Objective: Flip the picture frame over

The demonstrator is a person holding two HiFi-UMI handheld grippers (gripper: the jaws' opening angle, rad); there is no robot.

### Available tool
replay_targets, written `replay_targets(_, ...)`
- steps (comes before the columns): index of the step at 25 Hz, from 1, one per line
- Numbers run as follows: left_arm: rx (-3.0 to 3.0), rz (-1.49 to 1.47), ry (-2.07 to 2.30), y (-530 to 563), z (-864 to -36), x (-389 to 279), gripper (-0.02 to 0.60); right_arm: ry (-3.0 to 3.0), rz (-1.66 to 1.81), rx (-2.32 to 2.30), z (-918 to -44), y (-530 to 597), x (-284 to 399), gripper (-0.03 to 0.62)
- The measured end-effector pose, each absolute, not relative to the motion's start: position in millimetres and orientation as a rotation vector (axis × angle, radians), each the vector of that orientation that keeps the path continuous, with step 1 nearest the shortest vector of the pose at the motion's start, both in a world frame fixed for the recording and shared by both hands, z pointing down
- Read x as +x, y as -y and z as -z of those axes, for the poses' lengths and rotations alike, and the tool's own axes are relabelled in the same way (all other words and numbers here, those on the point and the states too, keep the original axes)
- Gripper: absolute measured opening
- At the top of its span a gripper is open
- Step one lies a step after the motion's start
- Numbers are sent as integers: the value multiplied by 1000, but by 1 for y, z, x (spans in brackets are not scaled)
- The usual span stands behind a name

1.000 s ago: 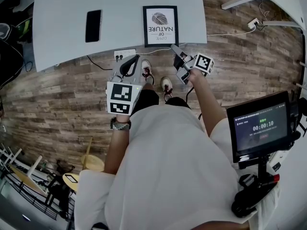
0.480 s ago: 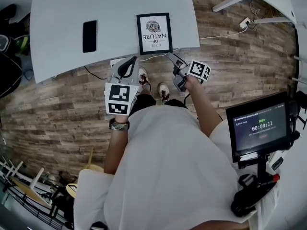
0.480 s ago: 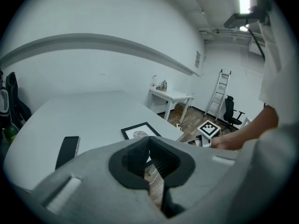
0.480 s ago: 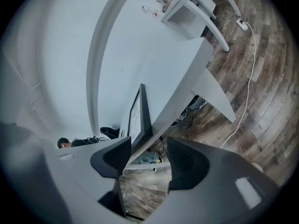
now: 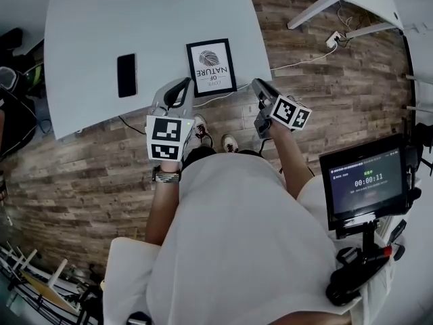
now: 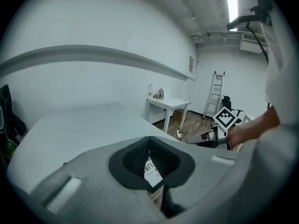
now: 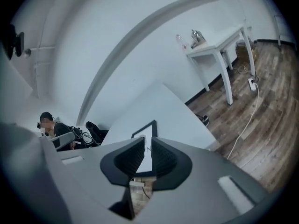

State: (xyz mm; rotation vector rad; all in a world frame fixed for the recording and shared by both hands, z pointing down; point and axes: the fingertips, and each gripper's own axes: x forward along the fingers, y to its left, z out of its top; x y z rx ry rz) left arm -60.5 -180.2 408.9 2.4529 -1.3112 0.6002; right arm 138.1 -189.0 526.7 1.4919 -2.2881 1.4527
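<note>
The black-edged picture frame (image 5: pixel 211 68) lies face up on the white table (image 5: pixel 101 19), close to its near edge, its leaf print and lettering showing. My left gripper (image 5: pixel 181 87) hovers at the table edge just left of the frame, its jaws shut with nothing in them. Through the hollow under its tips (image 6: pixel 149 141) a strip of the frame (image 6: pixel 150 171) shows. My right gripper (image 5: pixel 258 85) hangs off the table edge, right of the frame and apart from it. Its jaws (image 7: pixel 145 141) are closing, a narrow gap left, nothing between them; the frame (image 7: pixel 145 132) lies beyond.
A black phone (image 5: pixel 126 74) lies on the table left of the frame. A cable (image 5: pixel 298 54) runs over the wood floor to a power strip (image 5: pixel 331 39). A monitor on a stand (image 5: pixel 365 180) is at my right. A second white table (image 6: pixel 169 102) and a ladder (image 6: pixel 217 92) stand further off.
Both grippers have risen from over the floor to the table's near edge, either side of the frame. The right gripper has rolled, its marker cube now facing up.
</note>
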Motion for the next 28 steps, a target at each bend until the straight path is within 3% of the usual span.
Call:
replay_targets(4,2491,-558,1331,198,-400,-56,6,2378,-1218,1566,-485,220,138,3)
replay_targets(19,2689,-404,1502,247,-295,-62,6,2698,-458,1400,-278,273,68,2)
replay_targets(28,2798,-381,1649,265,-249,-70,6,2759,-228,1373,-228,282,50,2)
